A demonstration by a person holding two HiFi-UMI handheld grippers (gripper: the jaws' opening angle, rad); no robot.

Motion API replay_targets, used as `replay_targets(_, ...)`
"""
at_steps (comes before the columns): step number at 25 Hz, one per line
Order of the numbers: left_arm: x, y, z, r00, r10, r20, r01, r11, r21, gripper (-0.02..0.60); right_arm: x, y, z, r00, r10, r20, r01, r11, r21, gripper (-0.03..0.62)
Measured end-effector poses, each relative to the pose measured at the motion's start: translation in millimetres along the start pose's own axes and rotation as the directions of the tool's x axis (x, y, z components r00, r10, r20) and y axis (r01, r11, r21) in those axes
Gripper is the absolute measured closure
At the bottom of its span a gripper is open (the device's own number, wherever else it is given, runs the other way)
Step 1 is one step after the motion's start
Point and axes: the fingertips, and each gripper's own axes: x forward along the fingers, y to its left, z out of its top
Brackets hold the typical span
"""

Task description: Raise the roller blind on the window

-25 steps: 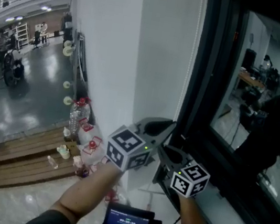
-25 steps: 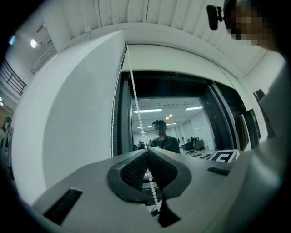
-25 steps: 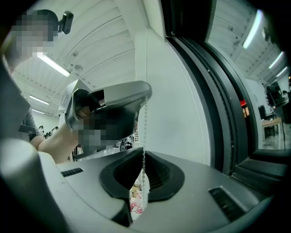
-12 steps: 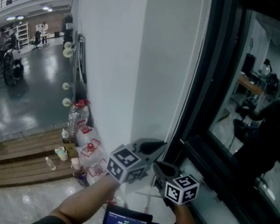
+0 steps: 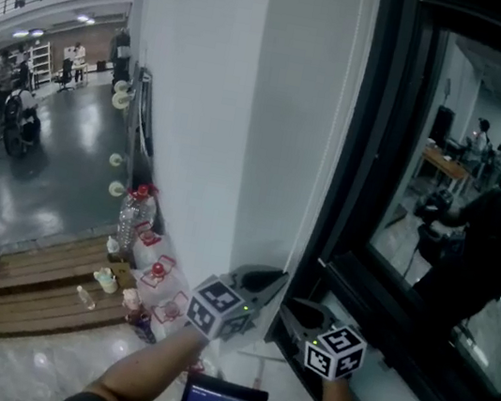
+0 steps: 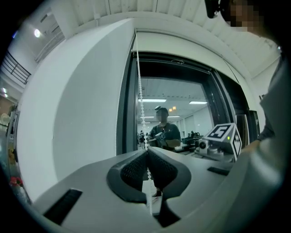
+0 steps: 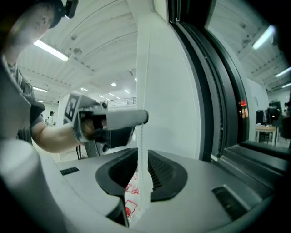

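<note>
The left hand-held gripper (image 6: 147,154) is clamping its jaws together on the white beaded pull chain (image 6: 140,98), which is hanging beside the black-framed window (image 5: 365,195) at centre frame. The right hand-held gripper (image 7: 140,157) has just been opening, and its jaws are standing apart around that chain without pressing it. A white wall (image 5: 202,92) is filling the upper middle, with wooden pallets (image 5: 27,286) lying on the floor at lower left.

Smooth, matt white wall (image 5: 211,93) beside a dark, glossy window frame (image 5: 370,167) holding reflective glass (image 5: 458,211). A bead cord (image 6: 140,98) of small white, plastic-looking balls. Left tongs (image 6: 148,150) and right tongs (image 7: 143,150) are matt grey plastic with dark ribbed pads (image 6: 134,173). Far left, a shiny polished floor (image 5: 55,172) and rough wooden planks (image 5: 26,291).
</note>
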Motion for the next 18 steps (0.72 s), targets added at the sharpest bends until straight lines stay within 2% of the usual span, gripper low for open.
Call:
replay_targets(4,0,-2,-4,1.0,0.0,0.001,0.0,1.0,-0.002,0.579,-19,-4,50,0.994,0.022,0.103,-0.023,1.0,0.009,0.507)
replay_targets(9,3,-7,-10,0.999,-0.045,-0.012,0.045,0.998,-0.044,0.58,-25,5,104,0.97,0.065,0.235,-0.058,0.998,-0.034,0.507)
replay_targets(12,5,-13,-10,0.998,-0.055,-0.029,0.055,0.998,-0.003,0.58,-17,13,124,0.96,0.072,0.271,-0.056,0.996,-0.068,0.507)
replay_targets(16,4,-16,-10,0.998,-0.064,-0.006,0.064,0.998,-0.03,0.58,-4,20,138,0.957,0.078,0.28,-0.053,0.994,-0.094,0.511)
replay_targets(18,6,-16,-7,0.998,-0.059,-0.006,0.058,0.998,-0.013,0.58,-2,18,145,0.952,0.072,0.297,-0.047,0.995,-0.089,0.593)
